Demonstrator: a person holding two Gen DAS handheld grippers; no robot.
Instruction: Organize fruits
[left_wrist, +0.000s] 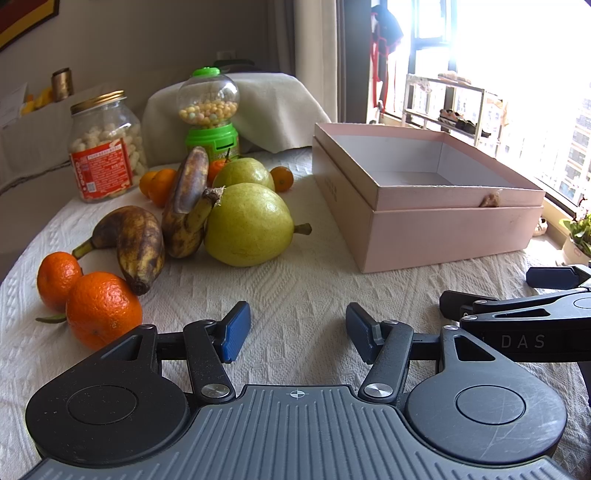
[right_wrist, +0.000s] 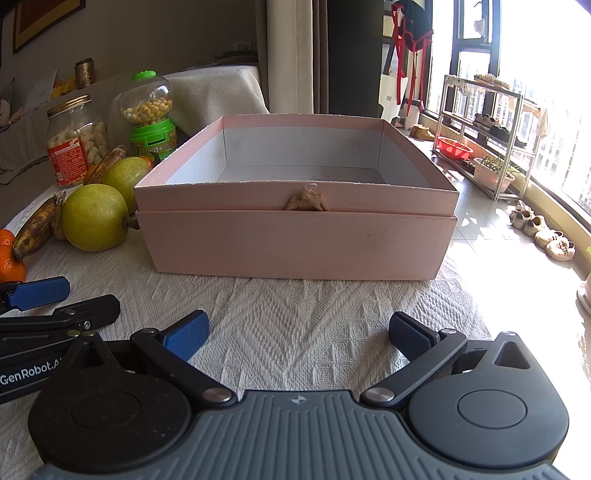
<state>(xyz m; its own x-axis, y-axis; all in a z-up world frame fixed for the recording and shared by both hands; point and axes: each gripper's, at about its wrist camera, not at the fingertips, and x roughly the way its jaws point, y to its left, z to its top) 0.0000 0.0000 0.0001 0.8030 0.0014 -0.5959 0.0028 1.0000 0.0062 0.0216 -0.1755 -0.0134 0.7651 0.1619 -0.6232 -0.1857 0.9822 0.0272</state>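
An open pink box (left_wrist: 443, 236) (right_wrist: 295, 243) stands on the white tablecloth, and its inside looks bare. Left of it lies a fruit pile: two green pears (left_wrist: 247, 225) (right_wrist: 94, 218), two browned bananas (left_wrist: 136, 247), two large oranges (left_wrist: 101, 310) in front and small oranges (left_wrist: 159, 184) behind. My left gripper (left_wrist: 295, 330) is open and holds nothing, low over the cloth, in front of the pears. My right gripper (right_wrist: 299, 334) is open and holds nothing, facing the box's front wall. It shows at the right edge of the left wrist view (left_wrist: 517, 314).
A glass jar of puffed snacks (left_wrist: 105, 147) and a green candy dispenser (left_wrist: 210, 110) stand behind the fruit. A cloth-covered chair back (left_wrist: 258, 107) is beyond them. The table edge drops off at the right, with a shoe rack (right_wrist: 487, 136) by the window.
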